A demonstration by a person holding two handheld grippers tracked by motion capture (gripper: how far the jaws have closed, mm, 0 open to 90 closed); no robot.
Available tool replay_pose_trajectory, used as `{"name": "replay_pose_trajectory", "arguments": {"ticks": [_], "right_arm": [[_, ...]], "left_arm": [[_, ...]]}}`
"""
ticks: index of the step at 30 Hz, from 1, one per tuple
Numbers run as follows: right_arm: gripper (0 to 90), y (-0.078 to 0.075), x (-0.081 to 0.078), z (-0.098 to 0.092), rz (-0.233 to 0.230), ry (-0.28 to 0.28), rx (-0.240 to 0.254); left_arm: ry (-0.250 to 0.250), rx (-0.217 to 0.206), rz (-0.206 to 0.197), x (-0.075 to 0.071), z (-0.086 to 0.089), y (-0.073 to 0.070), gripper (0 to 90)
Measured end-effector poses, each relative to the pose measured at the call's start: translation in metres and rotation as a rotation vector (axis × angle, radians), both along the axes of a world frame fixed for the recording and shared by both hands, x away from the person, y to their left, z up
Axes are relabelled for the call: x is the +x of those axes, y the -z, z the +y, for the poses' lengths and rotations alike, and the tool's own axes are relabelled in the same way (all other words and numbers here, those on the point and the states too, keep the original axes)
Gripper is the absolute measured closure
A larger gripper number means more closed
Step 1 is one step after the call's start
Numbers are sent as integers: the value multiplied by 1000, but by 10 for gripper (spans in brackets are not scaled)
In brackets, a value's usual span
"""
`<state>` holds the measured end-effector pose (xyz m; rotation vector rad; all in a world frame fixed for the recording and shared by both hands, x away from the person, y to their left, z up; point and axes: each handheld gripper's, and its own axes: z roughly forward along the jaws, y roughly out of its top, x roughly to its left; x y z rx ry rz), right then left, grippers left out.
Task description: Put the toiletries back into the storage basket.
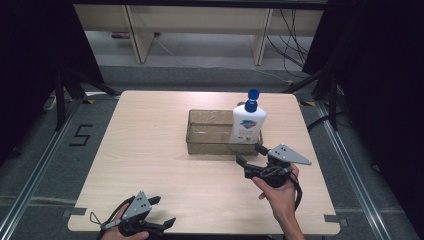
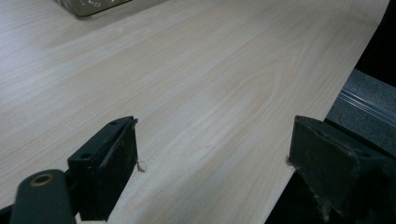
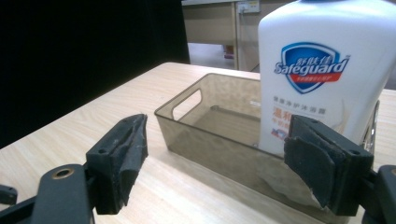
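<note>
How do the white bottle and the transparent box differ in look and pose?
The white bottle is opaque, with a blue cap and a blue shield logo; the transparent box is smoky see-through plastic with no printing. The bottle stands tall and upright; the box is low, wide and open on top. The bottle stands inside the box at its right end, while the box rests on the table. Both are plastic, and neither claw holds them.

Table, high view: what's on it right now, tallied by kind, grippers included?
Bottle, white with a blue cap, standing in the bin: 1
Bin, clear brownish plastic: 1
Grippers, both open with nothing between the jaws: 2, left gripper, right gripper
Total: 4
</note>
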<state>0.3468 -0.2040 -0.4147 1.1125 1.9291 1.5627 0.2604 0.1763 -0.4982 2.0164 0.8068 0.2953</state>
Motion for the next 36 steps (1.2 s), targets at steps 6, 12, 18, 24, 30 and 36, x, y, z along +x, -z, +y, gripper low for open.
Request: {"name": "replay_pose_trajectory", "arguments": {"ticks": [6,12,18,24,30,36], "right_arm": [[207,5,-5,1,22,-9,3],[200,9,-10,1,41,-23,-2],[198,13,-16,0,33,-30,-14],[195,19,-22,3,61,-46,-7],[190,24,-26,5,49,-62,-9],[186,28,-32,5,70,-85,-16]], "left_arm": [[3,-14,-2,0,0,0,150],[0,-19,-3,0,0,1,150],[3,-11,-5,0,0,0,150],[-2,-16,-5,0,0,1,150],[-2,-12,-4,0,0,0,150],[3,0,-1,0,0,0,150]]}}
